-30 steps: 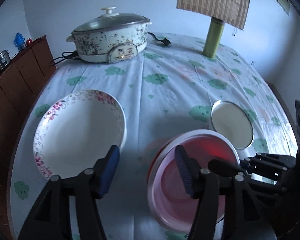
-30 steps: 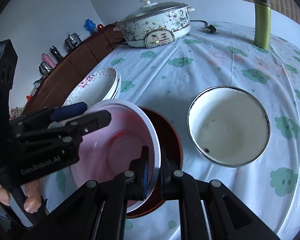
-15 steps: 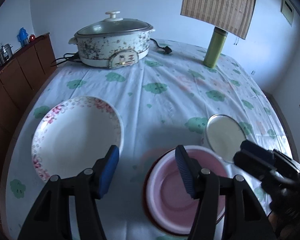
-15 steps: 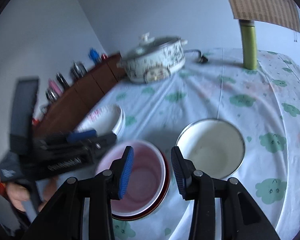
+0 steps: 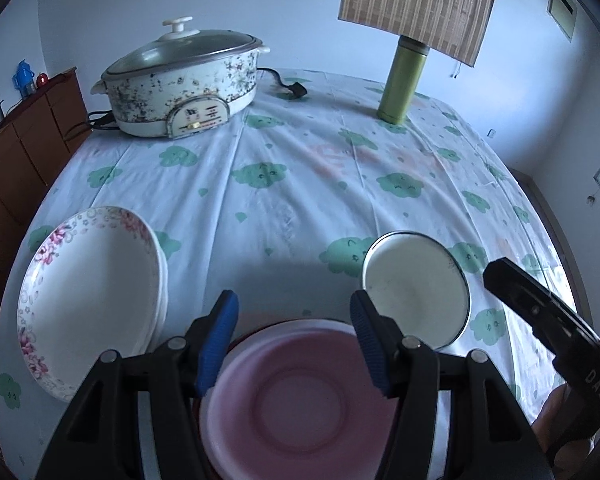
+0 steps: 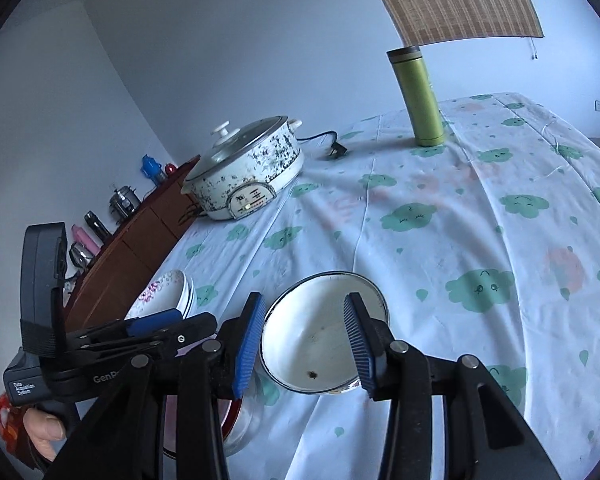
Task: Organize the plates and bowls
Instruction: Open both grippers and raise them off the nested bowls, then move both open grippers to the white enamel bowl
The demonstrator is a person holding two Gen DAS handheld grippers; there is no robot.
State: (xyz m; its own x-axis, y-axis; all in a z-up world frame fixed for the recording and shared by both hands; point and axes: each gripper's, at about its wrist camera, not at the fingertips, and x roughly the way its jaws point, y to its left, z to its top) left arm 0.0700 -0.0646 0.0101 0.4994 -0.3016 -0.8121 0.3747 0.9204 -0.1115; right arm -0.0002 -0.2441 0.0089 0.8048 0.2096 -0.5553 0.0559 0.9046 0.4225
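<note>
A pink bowl (image 5: 300, 400) rests inside a red bowl at the table's front edge. My left gripper (image 5: 294, 344) is open and empty just above it. A white enamel bowl (image 5: 416, 292) sits to its right. My right gripper (image 6: 304, 344) is open and empty above that enamel bowl (image 6: 320, 360). A stack of floral plates (image 5: 88, 296) lies at the left; it also shows in the right wrist view (image 6: 168, 292). The red bowl's rim (image 6: 236, 416) shows behind my right gripper's left finger.
An electric cooking pot (image 5: 180, 84) with a glass lid stands at the back left, its cord and plug (image 5: 296, 90) beside it. A green flask (image 5: 404, 80) stands at the back right. A brown sideboard (image 5: 16, 152) runs along the table's left side.
My right gripper let go of the pink bowl, opened, and pulled back and up over the enamel bowl. The pink bowl now lies in the red bowl. My left gripper drew back, staying open.
</note>
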